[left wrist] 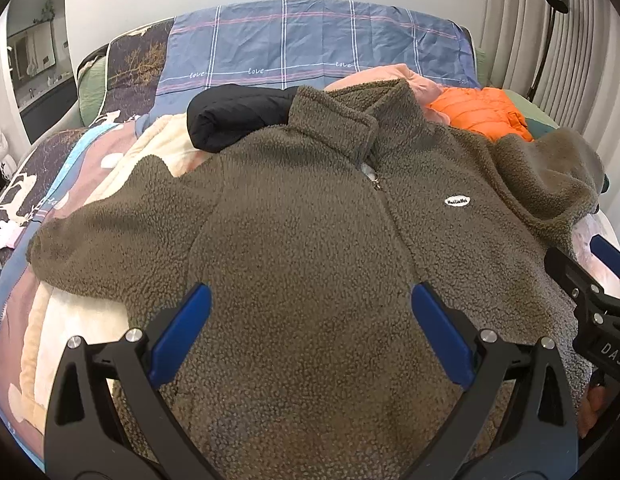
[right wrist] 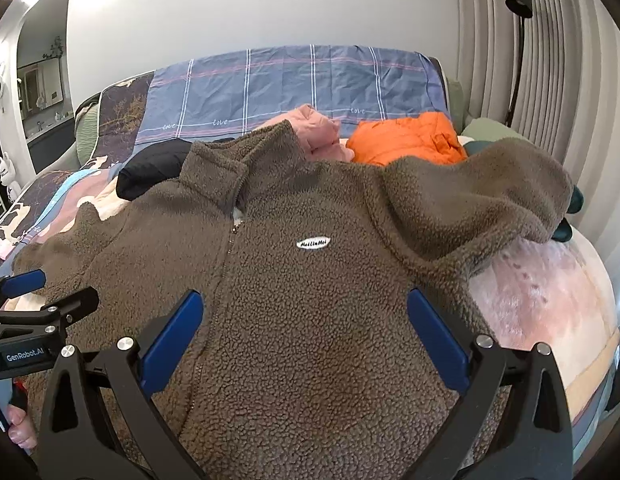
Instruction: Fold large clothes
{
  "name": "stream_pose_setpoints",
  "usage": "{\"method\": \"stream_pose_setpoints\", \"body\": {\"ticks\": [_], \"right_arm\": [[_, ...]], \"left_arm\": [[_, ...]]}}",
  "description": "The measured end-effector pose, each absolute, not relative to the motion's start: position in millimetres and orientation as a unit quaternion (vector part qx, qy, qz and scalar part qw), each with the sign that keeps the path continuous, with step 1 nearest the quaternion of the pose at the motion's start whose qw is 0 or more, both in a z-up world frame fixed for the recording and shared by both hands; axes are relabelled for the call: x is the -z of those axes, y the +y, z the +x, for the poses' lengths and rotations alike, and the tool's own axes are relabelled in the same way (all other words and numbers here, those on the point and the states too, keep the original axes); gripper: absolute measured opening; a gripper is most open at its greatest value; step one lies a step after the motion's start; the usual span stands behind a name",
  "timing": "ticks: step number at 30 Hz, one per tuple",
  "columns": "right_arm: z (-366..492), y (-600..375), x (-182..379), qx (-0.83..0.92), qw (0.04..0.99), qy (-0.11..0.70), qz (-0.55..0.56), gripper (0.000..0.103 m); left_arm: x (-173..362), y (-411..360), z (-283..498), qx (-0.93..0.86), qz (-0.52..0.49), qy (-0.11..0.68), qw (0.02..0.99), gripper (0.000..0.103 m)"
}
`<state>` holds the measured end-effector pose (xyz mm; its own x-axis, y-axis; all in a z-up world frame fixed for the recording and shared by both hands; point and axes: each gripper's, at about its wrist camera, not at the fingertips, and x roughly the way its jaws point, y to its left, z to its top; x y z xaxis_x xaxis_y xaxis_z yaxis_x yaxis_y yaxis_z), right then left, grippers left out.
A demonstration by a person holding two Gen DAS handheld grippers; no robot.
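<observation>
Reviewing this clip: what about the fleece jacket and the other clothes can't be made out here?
- Fleece jacket hem: both views, cut off by the bottom edge and hidden behind the gripper frames.
- Patch lettering: too small to read surely.
- Black garment: jacket collar covers part.
- Orange jacket and pink garment: bunched, lower parts hidden behind the fleece.

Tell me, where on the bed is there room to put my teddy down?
Bare bedspread shows right of the brown fleece jacket, under its right sleeve, at the pink patch. Another strip lies left of the left sleeve, on the cream blanket. Behind the collar it is crowded: black, pink and orange jackets.
</observation>
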<state>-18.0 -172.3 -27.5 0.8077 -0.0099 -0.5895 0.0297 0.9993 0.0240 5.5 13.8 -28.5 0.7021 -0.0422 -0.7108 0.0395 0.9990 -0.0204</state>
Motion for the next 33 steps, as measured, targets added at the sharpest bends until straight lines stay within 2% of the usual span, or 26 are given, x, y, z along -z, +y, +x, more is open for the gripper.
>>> {"method": "stream_pose_setpoints", "body": {"ticks": [33], "right_arm": [[-18.8,-172.9,30.2,0.008,0.949,0.314,0.015,0.102]], "left_arm": [[27.9,15.2,4.6,0.024,0.003,0.389,0.921,0.101]]}}
